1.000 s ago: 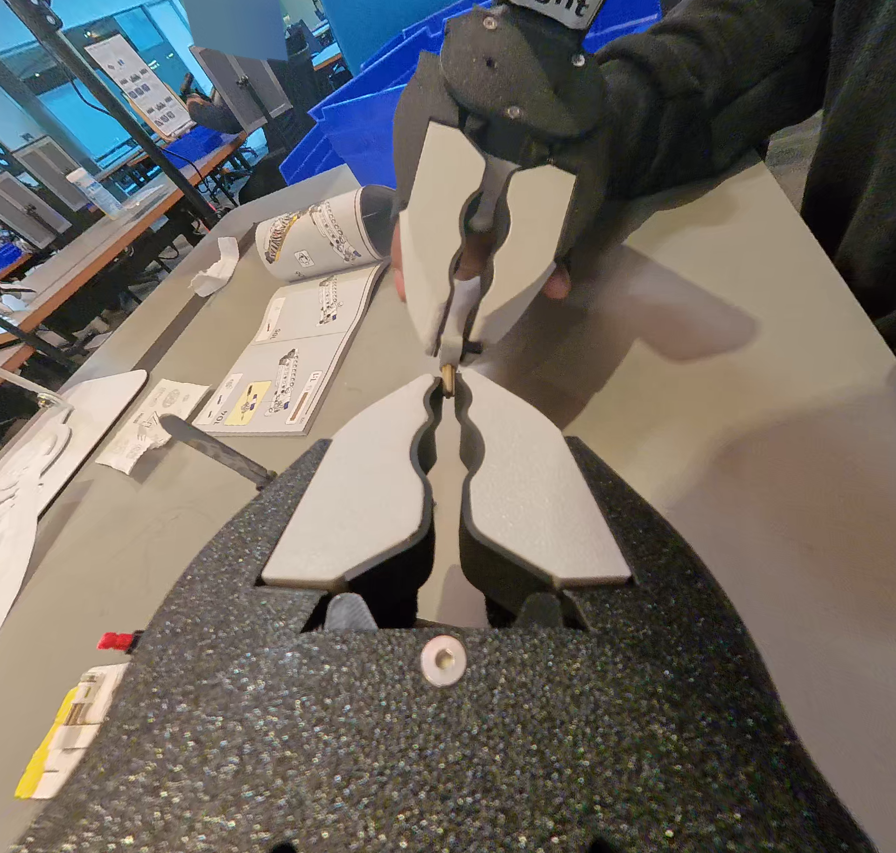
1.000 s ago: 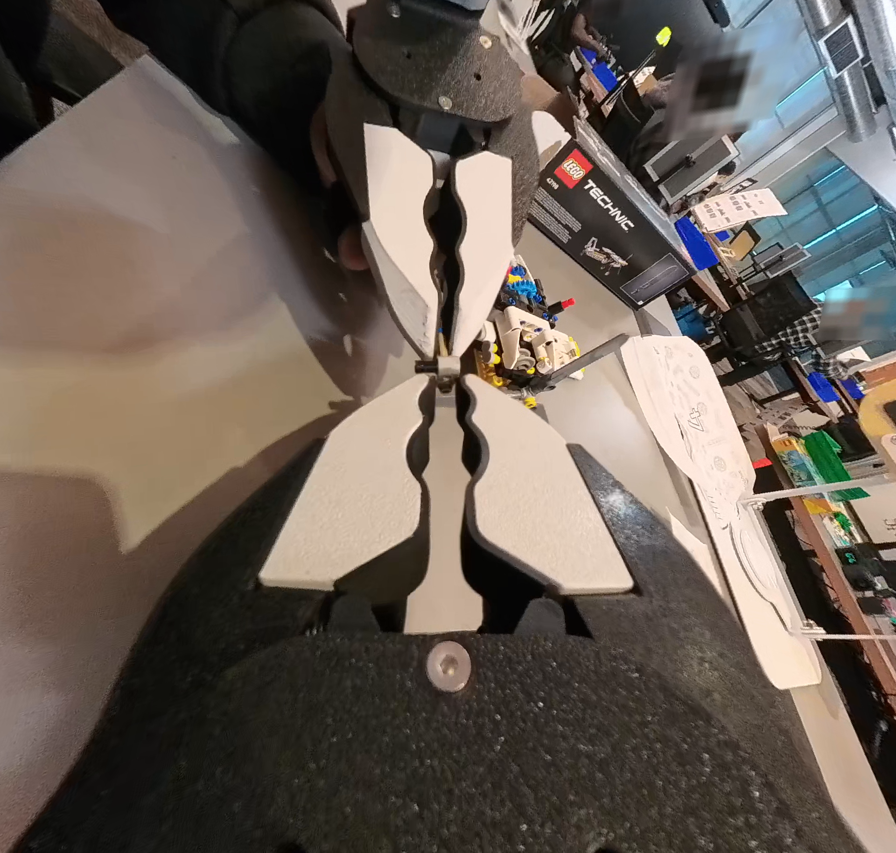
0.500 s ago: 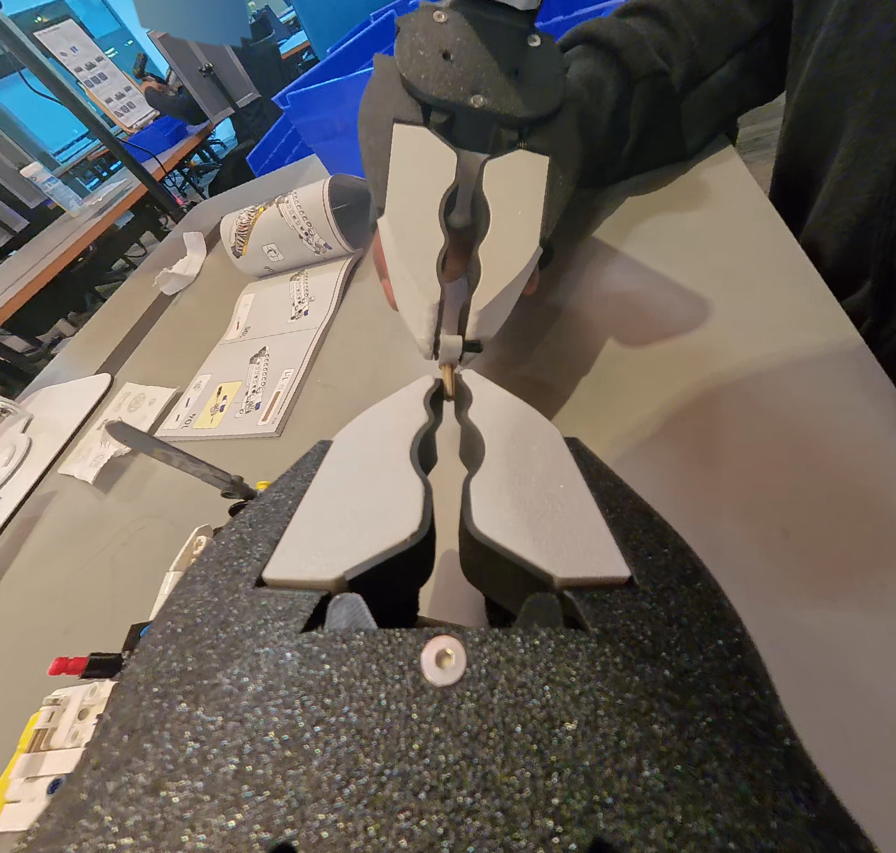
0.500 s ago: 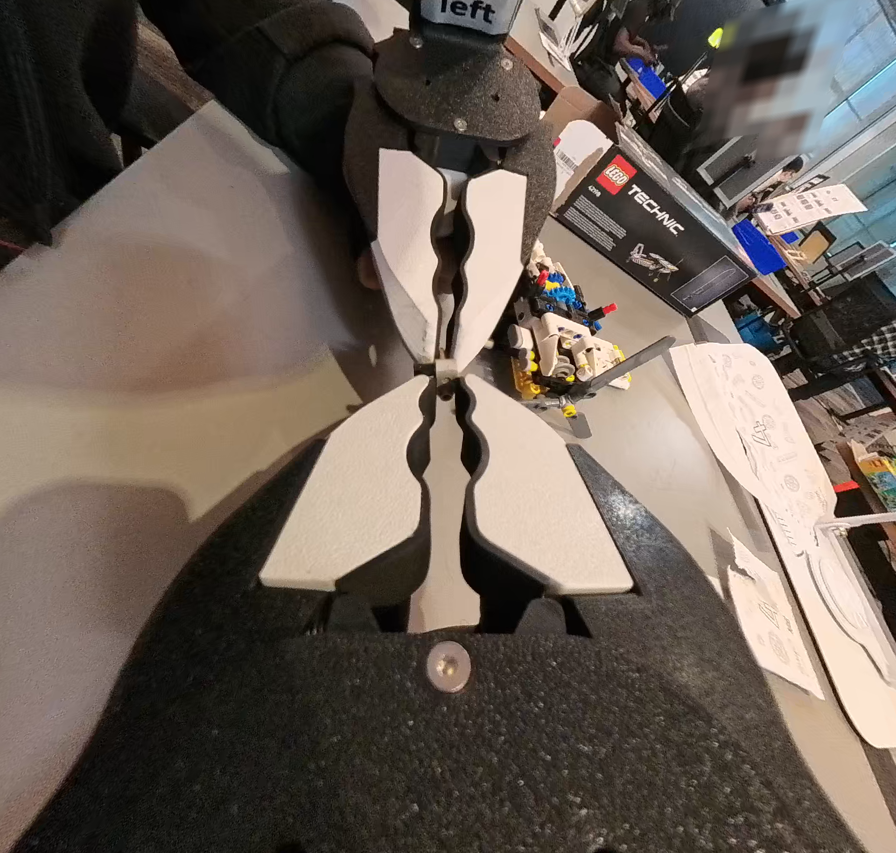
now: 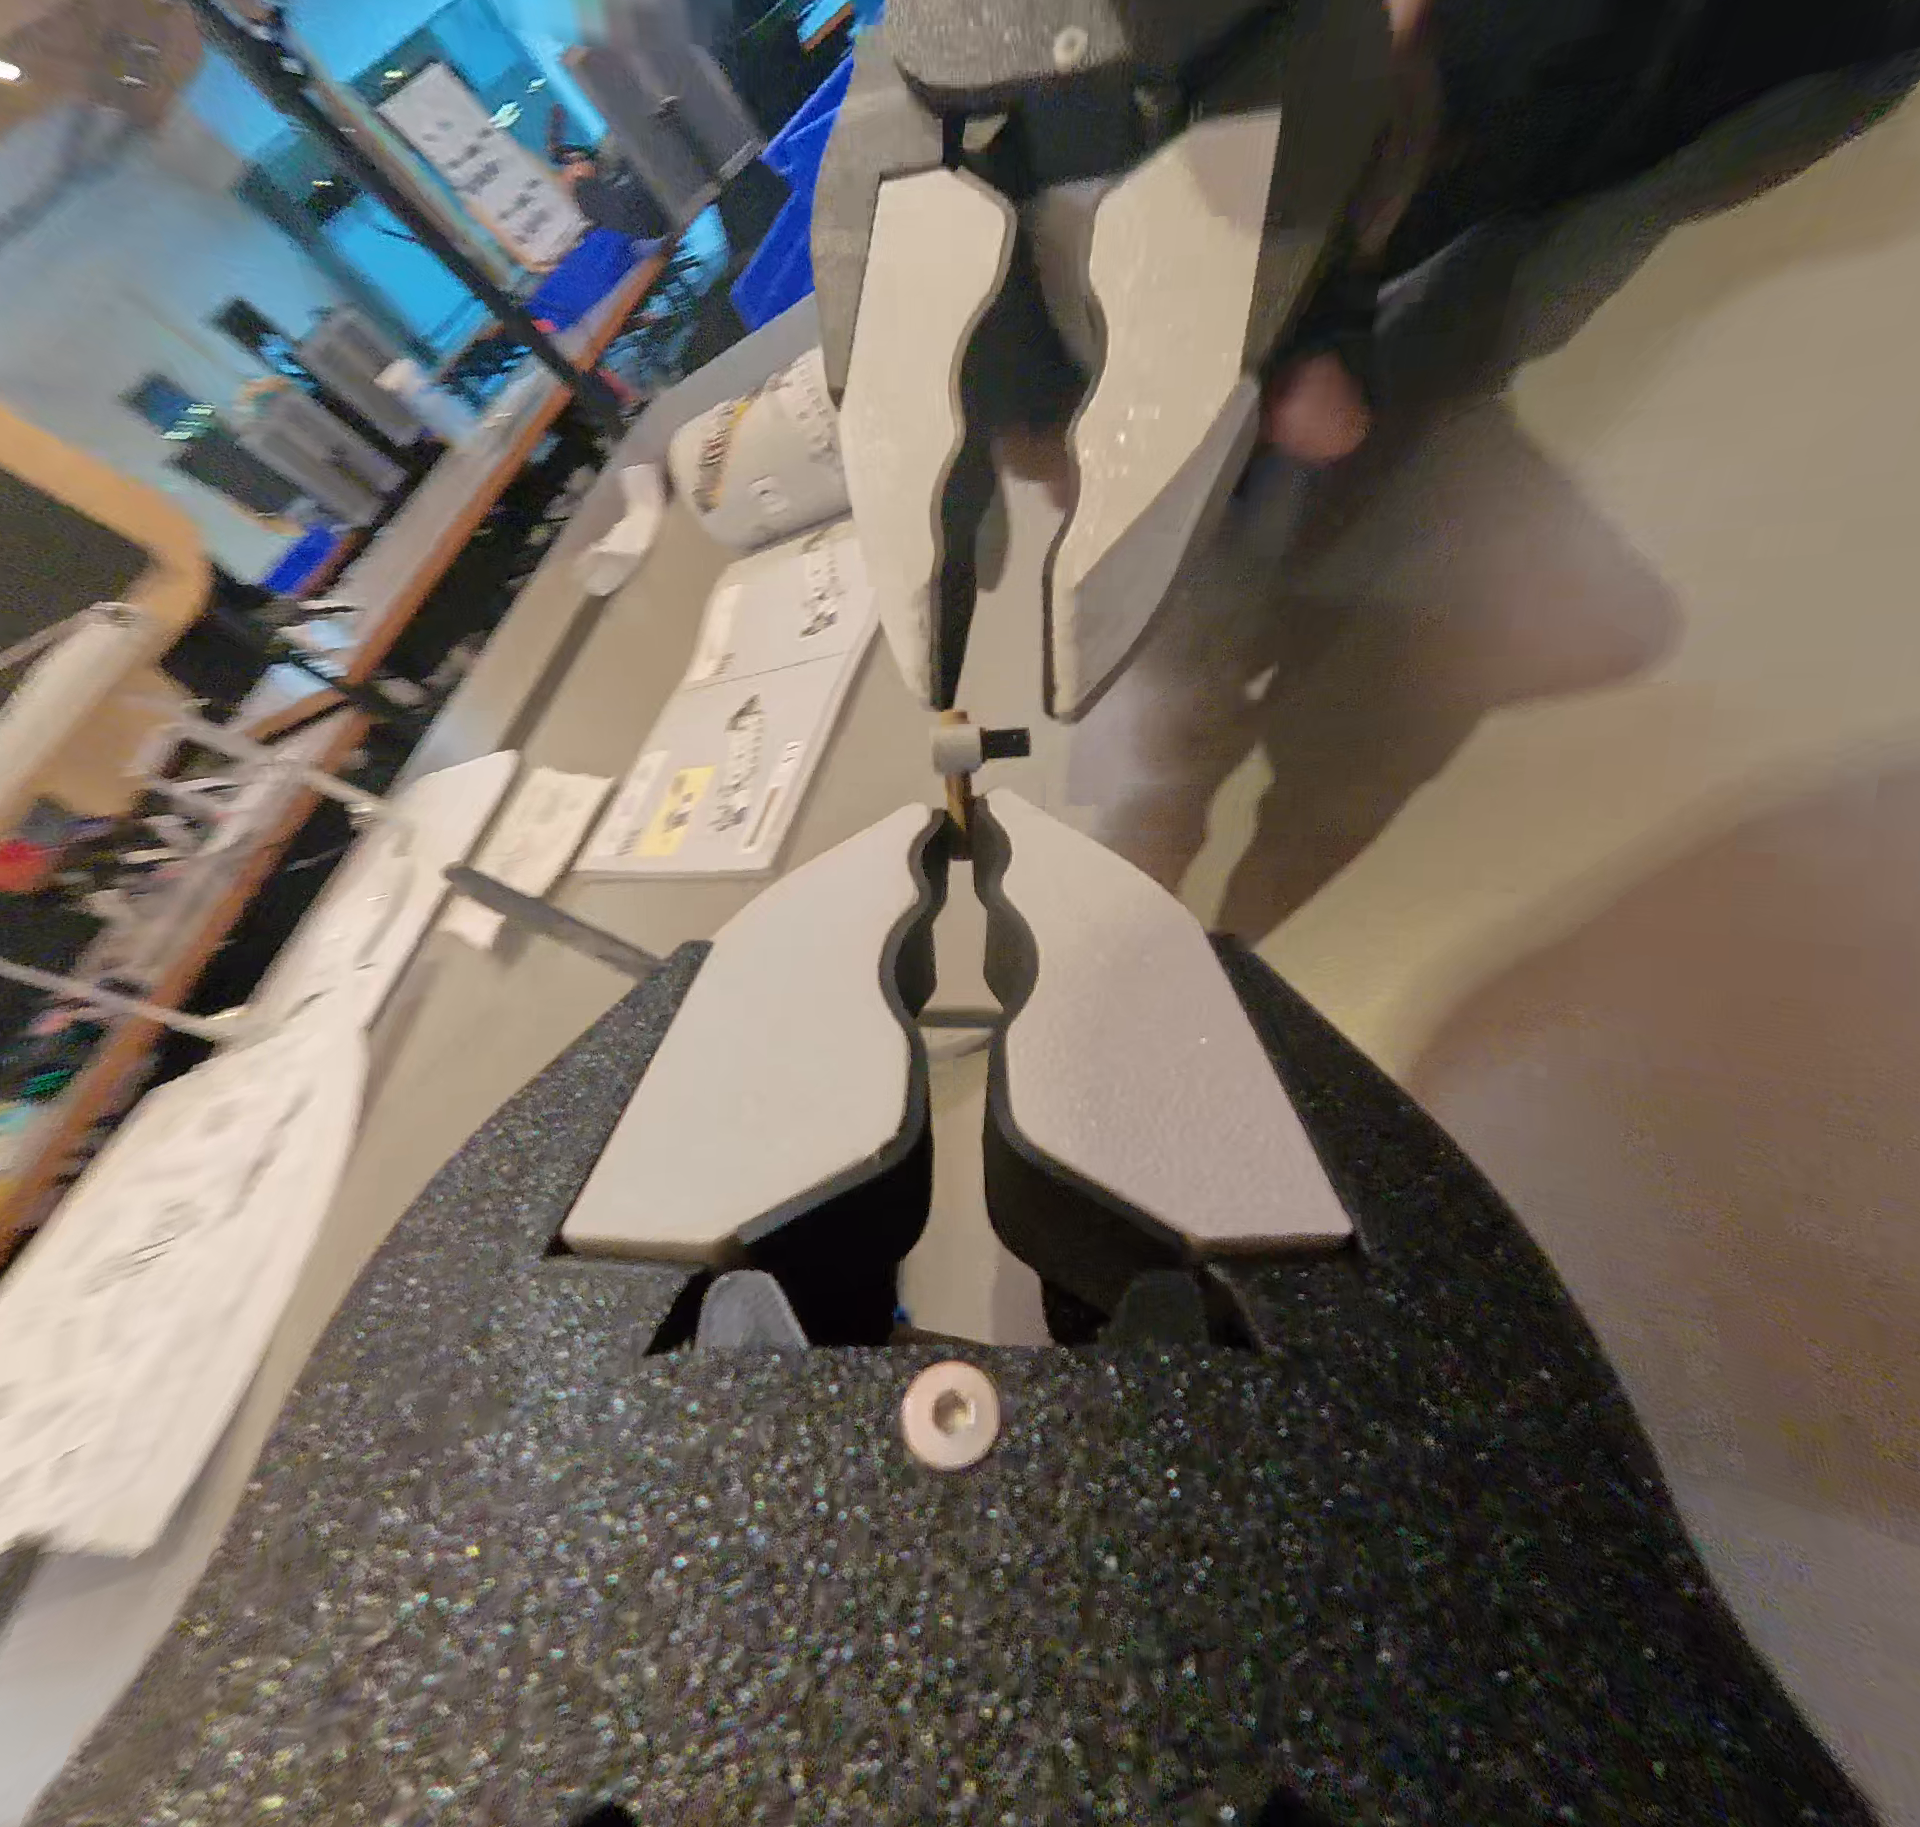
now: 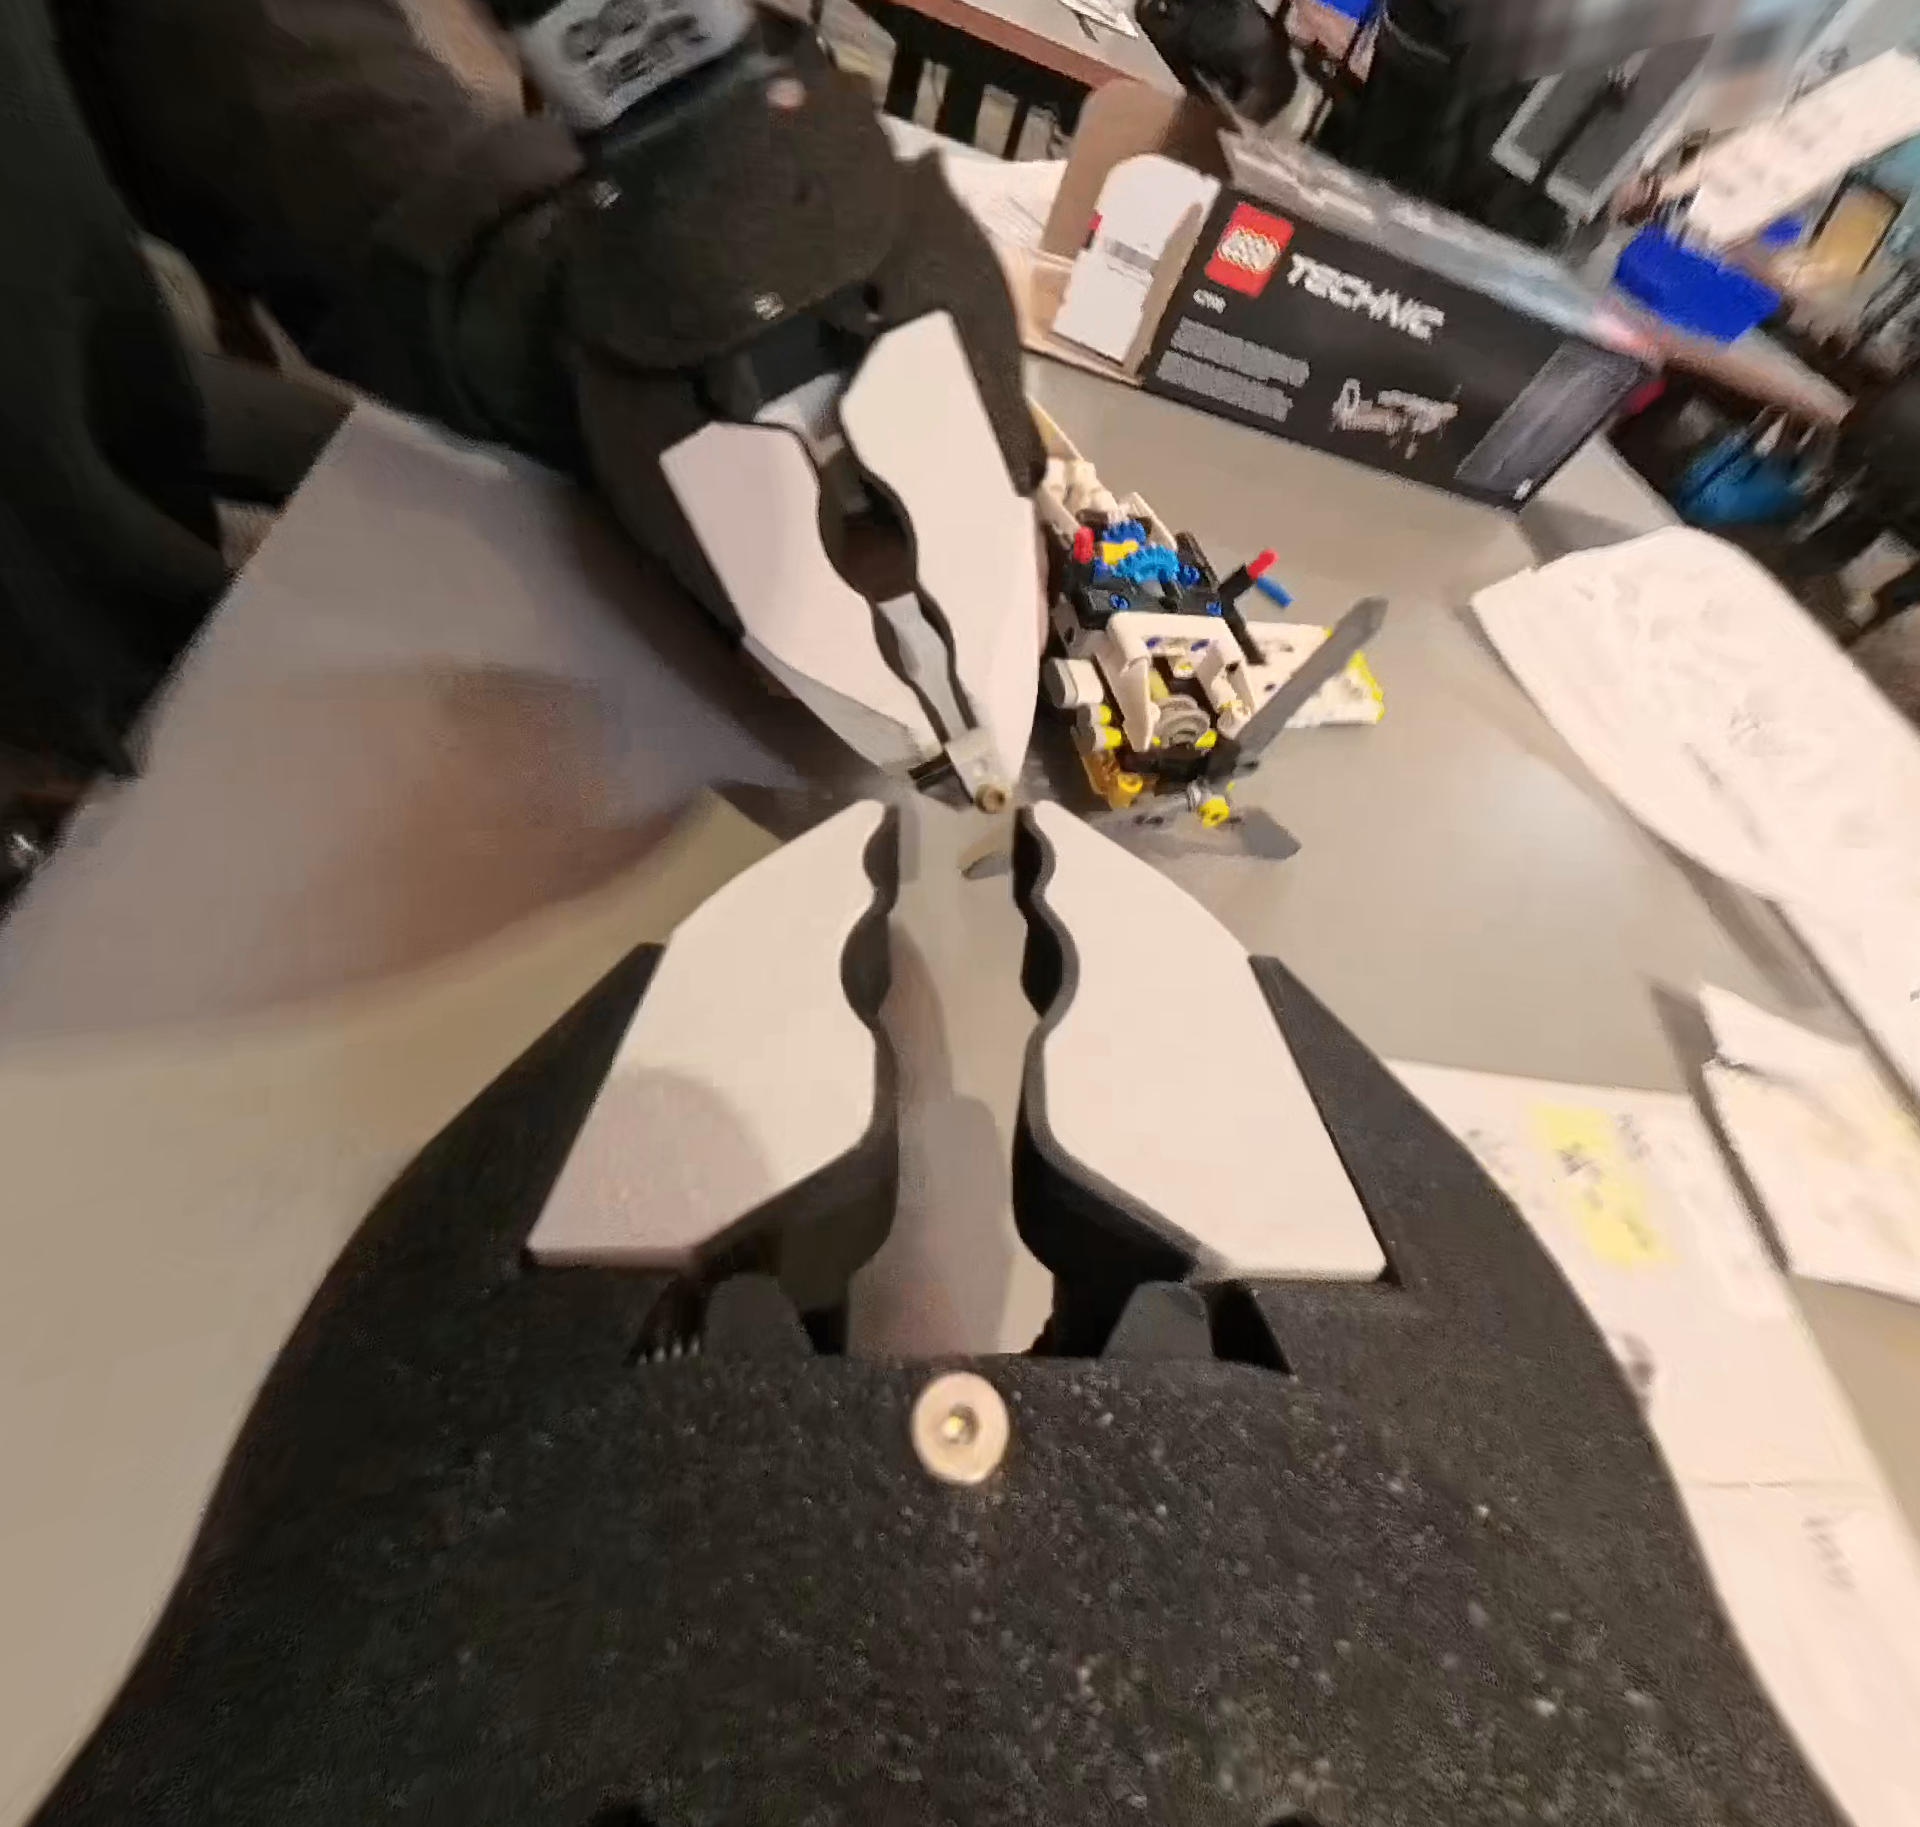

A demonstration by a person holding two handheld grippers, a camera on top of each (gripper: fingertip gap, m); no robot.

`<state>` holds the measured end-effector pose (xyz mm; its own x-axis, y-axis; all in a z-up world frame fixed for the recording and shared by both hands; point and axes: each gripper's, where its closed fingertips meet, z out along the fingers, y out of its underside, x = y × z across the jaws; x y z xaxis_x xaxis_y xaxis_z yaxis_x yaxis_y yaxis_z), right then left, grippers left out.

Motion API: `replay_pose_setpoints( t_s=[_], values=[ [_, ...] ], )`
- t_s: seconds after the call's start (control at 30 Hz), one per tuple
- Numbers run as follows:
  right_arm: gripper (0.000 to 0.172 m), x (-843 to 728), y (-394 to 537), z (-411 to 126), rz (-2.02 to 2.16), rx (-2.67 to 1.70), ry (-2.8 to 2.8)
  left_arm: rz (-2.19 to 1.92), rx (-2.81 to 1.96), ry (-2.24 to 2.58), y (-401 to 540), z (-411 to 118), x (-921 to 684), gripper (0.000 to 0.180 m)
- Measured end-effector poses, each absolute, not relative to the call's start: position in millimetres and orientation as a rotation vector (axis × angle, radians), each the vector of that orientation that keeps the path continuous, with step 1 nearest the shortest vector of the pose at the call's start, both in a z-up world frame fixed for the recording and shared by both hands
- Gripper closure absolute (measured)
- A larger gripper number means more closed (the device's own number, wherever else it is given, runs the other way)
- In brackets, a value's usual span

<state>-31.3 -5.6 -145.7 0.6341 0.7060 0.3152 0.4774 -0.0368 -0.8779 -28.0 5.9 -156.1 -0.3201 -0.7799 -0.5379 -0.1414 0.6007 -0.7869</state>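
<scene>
The left gripper (image 5: 961, 821) pinches what looks like a tan axle (image 5: 958, 813) with a grey connector (image 5: 958, 749); the right gripper (image 6: 954, 821) is spread, holding nothing.

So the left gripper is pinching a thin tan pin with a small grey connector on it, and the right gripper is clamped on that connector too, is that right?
Not quite. The left gripper does pinch the thin tan pin carrying the small grey connector, but the right gripper is open: the left wrist view shows its fingers spread, with the connector just past their tips and neither finger pressing on it.
</scene>
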Motion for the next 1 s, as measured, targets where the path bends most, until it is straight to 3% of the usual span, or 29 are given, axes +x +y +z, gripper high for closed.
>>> replay_pose_setpoints(
  t_s=[0.2,0.33,0.43,0.57,0.8,1.0],
  values=[
    [0.138,-31.4,0.7,-152.3,0.483,-1.847,-0.770,-0.386,-0.605,1.784,16.2,-162.5,-22.0,0.175],
    [0.156,-31.2,3.8,-161.9,0.451,-1.906,-0.753,-0.275,-0.509,1.792,11.0,-165.7,-20.1,0.175],
    [0.156,-31.4,1.8,-163.8,0.447,-1.897,-0.789,-0.310,-0.501,1.795,8.3,-167.7,-20.3,0.175],
    [0.156,-28.1,0.0,-158.1,0.399,-1.819,-0.851,-0.633,-0.646,1.810,6.0,-163.2,-23.5,0.170],
    [0.156,-29.1,-5.6,-146.0,0.245,-1.627,-0.999,-1.573,-1.155,1.686,2.5,-125.9,-31.1,0.166],
    [0.156,-35.4,-10.9,-137.6,0.207,-1.525,-1.045,-1.787,-1.326,1.748,-10.7,-133.8,-32.1,0.167]
  ],
)
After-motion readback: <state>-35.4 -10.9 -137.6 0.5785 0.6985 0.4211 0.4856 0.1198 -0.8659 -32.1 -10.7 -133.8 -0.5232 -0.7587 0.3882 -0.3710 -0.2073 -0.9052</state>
